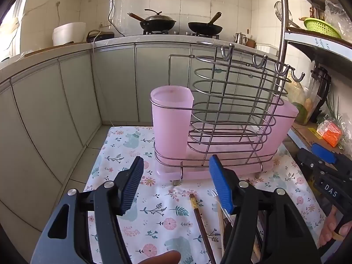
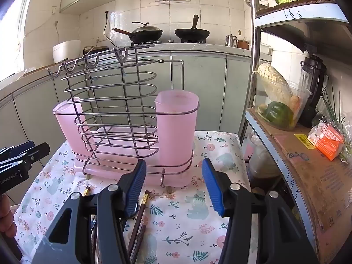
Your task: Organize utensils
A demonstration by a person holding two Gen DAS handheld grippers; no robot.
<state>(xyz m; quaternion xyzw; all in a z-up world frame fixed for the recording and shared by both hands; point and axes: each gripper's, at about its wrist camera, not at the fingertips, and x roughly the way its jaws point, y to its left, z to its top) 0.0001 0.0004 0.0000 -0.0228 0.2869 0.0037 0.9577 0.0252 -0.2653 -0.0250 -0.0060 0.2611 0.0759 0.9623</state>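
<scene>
So, ahead of both tongs I have the desk point(image 1: 123, 158), covered in a floral cloth, with the rack point(image 1: 231, 114) standing on it: a wire frame with hooks along its top rail and a pink cup at each end. The nearer cup point(image 2: 176, 129) sits just beyond my right tongs point(image 2: 173, 186); I judge it the natural slot for long utensils.

My left tongs point(image 1: 176, 184) are spread wide and hold nothing. My right tongs are spread wide too, and empty.

The chopsticks point(image 2: 138, 222) lie flat on the cloth beneath the right tongs, under the left finger, tips pointing toward the rack. From the left view, one dark chopstick point(image 1: 201, 222) runs below the gap, and beside it, under the right finger, lie a paler stick and something clear I cannot make out.

I judge these sticks light, stiff and thin, likely to roll or pivot if pinched at an end. I would close across the middle of the shaft, pads square to it, and lift gently, since lacquer may slip on ribbed rubber.
</scene>
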